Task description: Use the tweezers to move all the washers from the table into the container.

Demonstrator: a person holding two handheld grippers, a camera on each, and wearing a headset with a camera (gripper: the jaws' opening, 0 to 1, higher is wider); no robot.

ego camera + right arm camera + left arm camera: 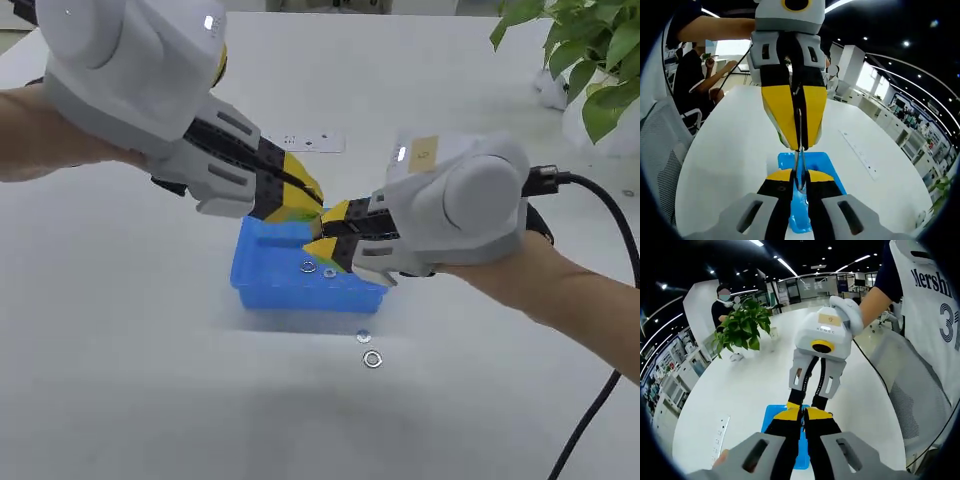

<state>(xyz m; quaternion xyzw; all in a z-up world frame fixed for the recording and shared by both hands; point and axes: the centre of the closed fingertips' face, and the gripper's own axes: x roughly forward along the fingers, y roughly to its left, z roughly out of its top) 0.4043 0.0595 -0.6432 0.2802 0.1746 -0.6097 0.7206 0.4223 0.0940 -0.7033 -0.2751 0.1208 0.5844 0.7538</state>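
Observation:
A blue container point(250, 272) sits mid-table with two washers point(307, 266) inside. Two more washers point(372, 359) lie on the white table just in front of it. Above the container the two grippers meet tip to tip. My left gripper point(305, 200) comes in from the upper left, my right gripper point(325, 240) from the right. In the right gripper view thin metal tweezers point(799, 160) run from the left gripper's shut yellow jaws down into my right gripper point(800, 176), also shut on them, above the container point(822, 165). My left gripper point(803, 414) faces the right one over the container point(771, 415).
A white power strip point(310, 142) lies on the table behind the container. A potted plant point(590, 50) stands at the back right corner. The right gripper's black cable point(610, 230) trails off the right side. A person point(690, 80) sits beyond the table, by a mesh chair point(660, 145).

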